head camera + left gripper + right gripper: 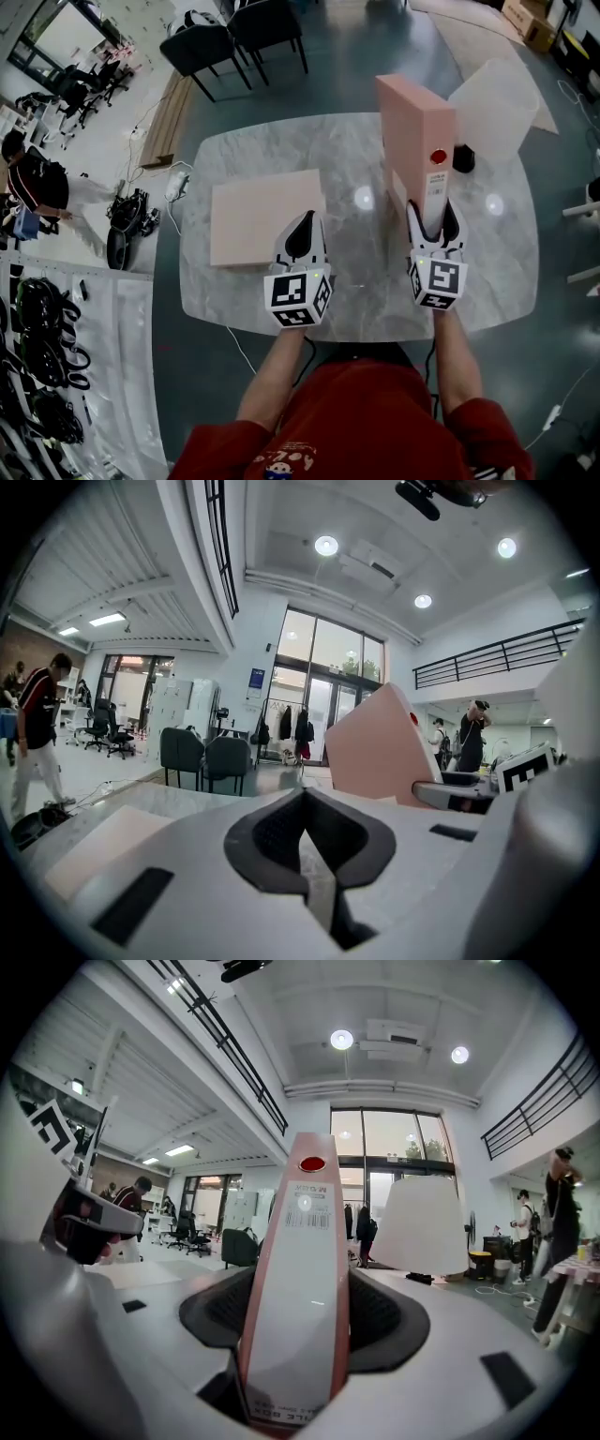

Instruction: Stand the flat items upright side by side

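A pink flat box [417, 141] stands upright on the marble table [356, 300] at the right, its labelled spine [300, 1297] facing me. My right gripper [432, 212] is shut on this spine low down, one jaw on each side. A second pink box [265, 217] lies flat at the table's left. Just right of its near corner, my left gripper [306, 225] is shut with nothing between its fingers. In the left gripper view, the flat box [103, 841] is low at the left and the upright box [380, 752] is at the right.
A white box [492, 108] stands tilted at the table's far right, with a small black object [463, 157] beside it. Two dark chairs [234, 37] stand beyond the far edge. People [37, 733] are in the room around.
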Available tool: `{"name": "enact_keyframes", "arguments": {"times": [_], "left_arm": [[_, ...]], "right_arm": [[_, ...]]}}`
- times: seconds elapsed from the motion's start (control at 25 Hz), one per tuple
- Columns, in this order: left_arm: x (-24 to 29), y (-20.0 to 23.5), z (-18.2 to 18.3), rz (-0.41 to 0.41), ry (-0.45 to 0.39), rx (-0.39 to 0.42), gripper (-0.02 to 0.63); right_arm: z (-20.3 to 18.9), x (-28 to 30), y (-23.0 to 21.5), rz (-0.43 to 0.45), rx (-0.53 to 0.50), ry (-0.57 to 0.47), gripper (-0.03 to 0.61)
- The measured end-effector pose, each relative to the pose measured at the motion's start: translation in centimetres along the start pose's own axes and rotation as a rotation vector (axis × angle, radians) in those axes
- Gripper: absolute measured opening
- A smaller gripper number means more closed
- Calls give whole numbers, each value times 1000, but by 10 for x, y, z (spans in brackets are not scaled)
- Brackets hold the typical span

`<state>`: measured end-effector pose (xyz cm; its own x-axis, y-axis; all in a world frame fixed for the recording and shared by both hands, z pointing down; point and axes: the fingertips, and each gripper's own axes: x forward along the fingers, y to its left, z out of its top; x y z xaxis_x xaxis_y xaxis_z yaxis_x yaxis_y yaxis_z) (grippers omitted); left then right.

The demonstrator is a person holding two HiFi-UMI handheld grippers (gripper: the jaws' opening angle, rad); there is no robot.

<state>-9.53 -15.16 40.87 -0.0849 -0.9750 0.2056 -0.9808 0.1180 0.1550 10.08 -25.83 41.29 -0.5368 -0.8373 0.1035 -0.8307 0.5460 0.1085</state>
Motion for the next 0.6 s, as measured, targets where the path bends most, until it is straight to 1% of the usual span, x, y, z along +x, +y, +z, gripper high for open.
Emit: {"name": "enact_keyframes", "arguments": {"times": [0.28, 0.6], "left_arm": [[3, -2, -10, -8, 20, -15, 3], [2, -10, -23, -25, 41, -20, 3]], "right_arm": [[-7, -3, -3, -8, -6, 28, 285], [-27, -16, -8, -23, 2, 95, 283]]}}
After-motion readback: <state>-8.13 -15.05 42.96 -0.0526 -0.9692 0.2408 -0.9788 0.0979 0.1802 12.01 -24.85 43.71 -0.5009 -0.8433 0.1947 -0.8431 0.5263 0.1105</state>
